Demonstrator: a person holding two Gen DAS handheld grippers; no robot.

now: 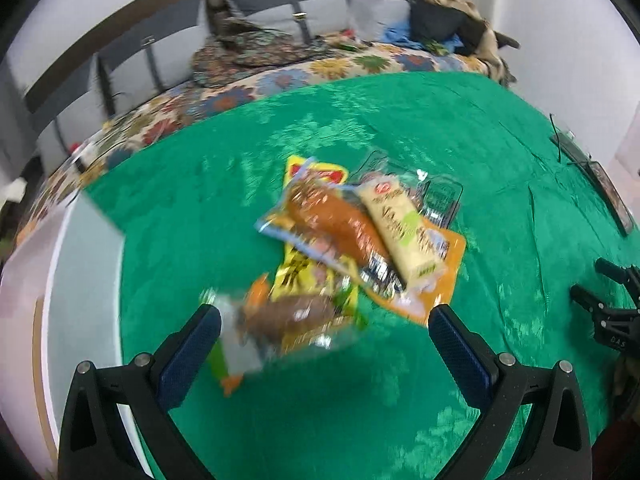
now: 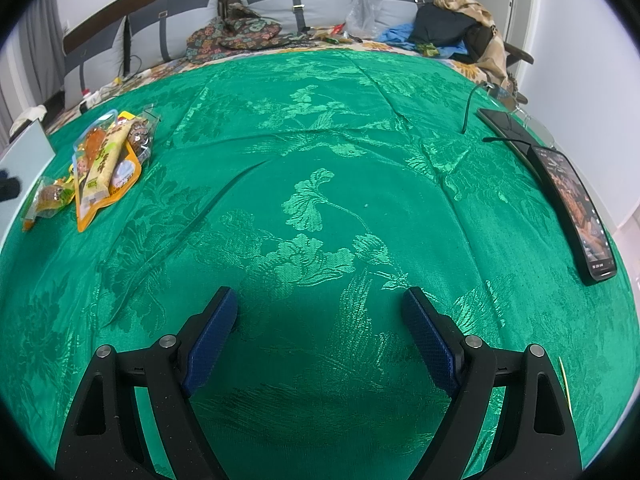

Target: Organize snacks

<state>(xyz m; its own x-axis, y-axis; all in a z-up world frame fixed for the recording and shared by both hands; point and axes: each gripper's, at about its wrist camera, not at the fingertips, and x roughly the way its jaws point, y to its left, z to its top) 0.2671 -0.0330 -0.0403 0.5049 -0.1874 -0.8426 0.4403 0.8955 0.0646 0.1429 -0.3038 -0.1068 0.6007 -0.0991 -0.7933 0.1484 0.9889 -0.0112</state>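
green cloth (image 2: 320, 184) bears heaped snack packets (image 1: 360, 236); left gripper (image 1: 324, 320) and right gripper (image 2: 320, 308) jaws spread, holding nothing.

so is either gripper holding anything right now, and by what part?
Nothing is held. The left gripper stands open above the snack pile; its pads press on nothing. The right gripper is open over the bare green cloth.

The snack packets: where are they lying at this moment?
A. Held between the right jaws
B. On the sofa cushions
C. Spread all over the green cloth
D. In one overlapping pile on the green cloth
D: the snack packets overlap in one heap on the green cloth, while the right gripper stands open with only cloth between its jaws.
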